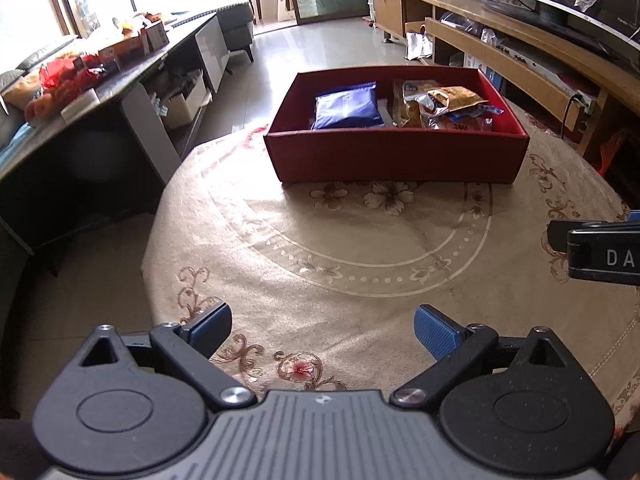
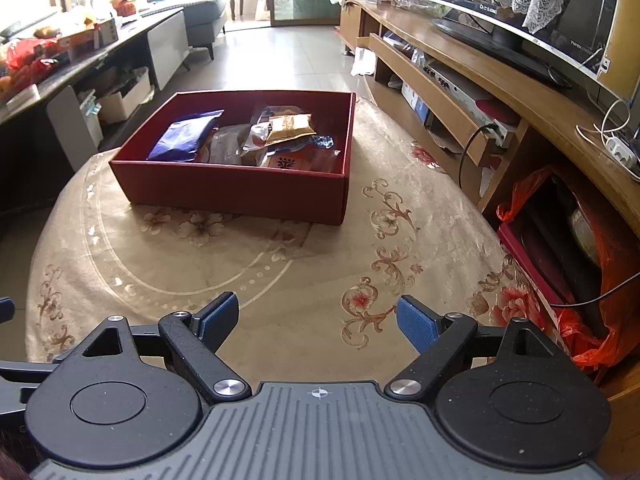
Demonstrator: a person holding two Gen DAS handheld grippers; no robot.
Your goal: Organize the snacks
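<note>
A red cardboard box [image 1: 396, 154] [image 2: 232, 186] stands on the far part of a round table. Inside lie a blue snack packet [image 1: 348, 106] [image 2: 186, 136], a brown-gold packet [image 1: 454, 98] [image 2: 290, 124] and several clear-wrapped snacks [image 1: 416, 112] [image 2: 240, 148]. My left gripper [image 1: 323, 330] is open and empty, low over the near table. My right gripper [image 2: 318, 320] is open and empty, also near the table's front; its body shows at the right edge of the left wrist view [image 1: 600, 252].
The table has a beige floral cloth [image 1: 360, 248] [image 2: 240, 264]. A cluttered dark side table [image 1: 80, 92] stands left. A wooden TV cabinet [image 2: 480, 80] with a television [image 2: 540, 8] runs along the right. An orange bag over a red bin [image 2: 560, 248] sits by the table's right.
</note>
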